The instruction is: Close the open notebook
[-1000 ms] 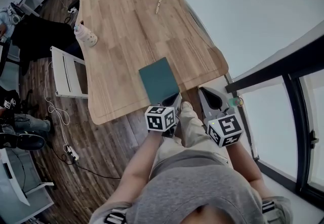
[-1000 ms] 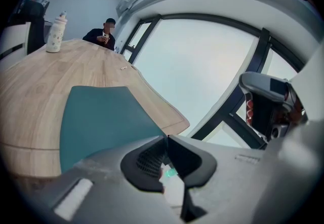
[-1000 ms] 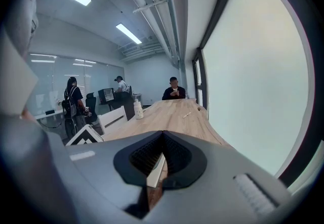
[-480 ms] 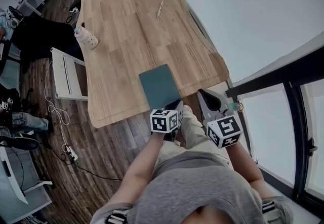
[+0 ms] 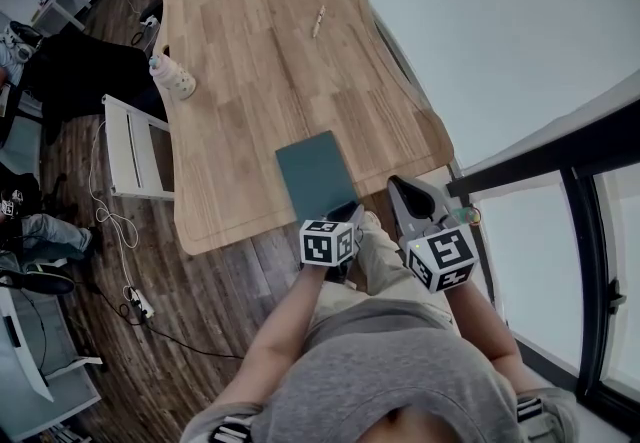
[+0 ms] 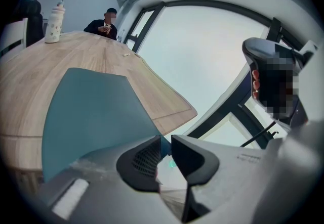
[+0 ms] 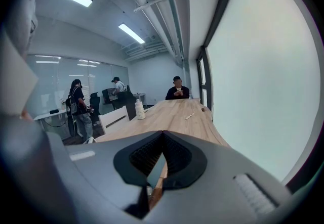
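The teal notebook [image 5: 315, 171] lies closed and flat on the wooden table [image 5: 260, 61], near its front edge. My left gripper [image 5: 347, 212] is at the notebook's near right corner. Its jaws are opening, with a narrow gap between them. In the left gripper view the teal cover [image 6: 96, 112] fills the foreground. A sliver of its corner shows in the gap of the left gripper [image 6: 166, 144], and the pads do not press on it. My right gripper [image 5: 402, 187] hangs off the table's right corner. In its own view the right gripper [image 7: 163, 137] is shut on nothing.
A white bottle [image 5: 172, 76] stands at the table's left edge and a pen [image 5: 318, 21] lies far up the table. A white chair [image 5: 130, 146] stands left of the table. Cables [image 5: 110, 226] run over the floor. A large window [image 5: 520, 61] is on the right, and people sit at the far end.
My left gripper has sunk a little at the notebook's near edge. The notebook stays flat and closed. The right gripper has kept still.
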{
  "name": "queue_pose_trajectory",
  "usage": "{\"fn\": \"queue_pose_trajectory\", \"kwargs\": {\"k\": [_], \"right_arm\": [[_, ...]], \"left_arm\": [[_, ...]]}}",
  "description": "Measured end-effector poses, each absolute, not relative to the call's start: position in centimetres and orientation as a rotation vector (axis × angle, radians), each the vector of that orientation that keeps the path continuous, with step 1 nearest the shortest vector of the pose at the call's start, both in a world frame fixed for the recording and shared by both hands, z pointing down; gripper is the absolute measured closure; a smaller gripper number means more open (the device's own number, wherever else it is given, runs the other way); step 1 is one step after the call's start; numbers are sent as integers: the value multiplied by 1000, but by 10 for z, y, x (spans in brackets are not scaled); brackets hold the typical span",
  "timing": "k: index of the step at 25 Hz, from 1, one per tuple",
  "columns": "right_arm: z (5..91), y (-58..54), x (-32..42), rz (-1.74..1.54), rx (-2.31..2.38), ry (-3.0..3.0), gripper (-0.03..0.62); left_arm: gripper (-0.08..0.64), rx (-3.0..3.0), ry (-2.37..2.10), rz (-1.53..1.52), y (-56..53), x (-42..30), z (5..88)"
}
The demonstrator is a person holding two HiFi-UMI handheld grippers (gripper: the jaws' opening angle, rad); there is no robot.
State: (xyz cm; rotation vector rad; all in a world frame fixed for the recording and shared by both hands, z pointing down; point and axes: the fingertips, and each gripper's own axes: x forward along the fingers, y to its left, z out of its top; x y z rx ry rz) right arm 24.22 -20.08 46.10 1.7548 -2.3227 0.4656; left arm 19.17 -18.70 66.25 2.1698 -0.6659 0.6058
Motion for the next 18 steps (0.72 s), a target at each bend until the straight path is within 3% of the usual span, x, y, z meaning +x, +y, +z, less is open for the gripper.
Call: {"fn": "queue_pose_trajectory", "kwargs": {"k": [7,18], "right_arm": [[459,-194,240,462,1768,-2322,591],[450,-178,218,439,1784,-2336,591]], "left_arm": [[439,2181,-616,591,-179,192,654],[437,2229,-673,481,-180,162,617]]}}
